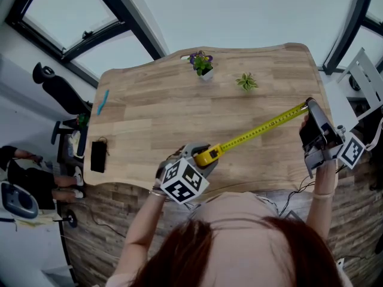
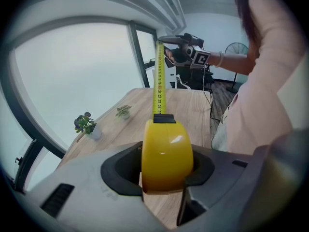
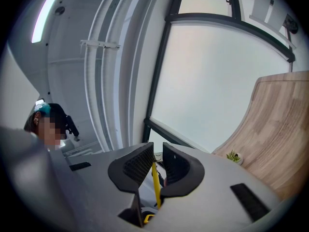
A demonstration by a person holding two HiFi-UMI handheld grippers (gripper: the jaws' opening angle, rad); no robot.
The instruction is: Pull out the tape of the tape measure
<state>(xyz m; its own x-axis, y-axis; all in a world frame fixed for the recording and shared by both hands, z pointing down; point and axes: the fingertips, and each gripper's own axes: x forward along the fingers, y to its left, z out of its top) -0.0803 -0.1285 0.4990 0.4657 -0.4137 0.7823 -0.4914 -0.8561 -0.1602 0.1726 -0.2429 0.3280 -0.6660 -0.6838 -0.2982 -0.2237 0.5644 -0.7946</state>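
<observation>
So, tape [image 1: 257, 131] is out over a good chunk of the table [image 1: 155, 112]

Pull looks well under way to me. The left gripper [image 2: 166, 166] is clamped on the yellow case [image 2: 166, 149] above the table's near edge. The right gripper [image 3: 155, 167] pinches the tape's end over the table's right edge. Next move is probably more pull outward, keeping the case steady. Two little plants [image 1: 202, 63] sit at the table's far side, a blue pen [image 1: 103, 100] at its left. Nothing's in the path.

The yellow tape measure [image 1: 207, 155] sits raised over the wooden surface's [image 1: 155, 112] near edge, its marked yellow tape [image 1: 257, 131] drawn out taut toward the right.
</observation>
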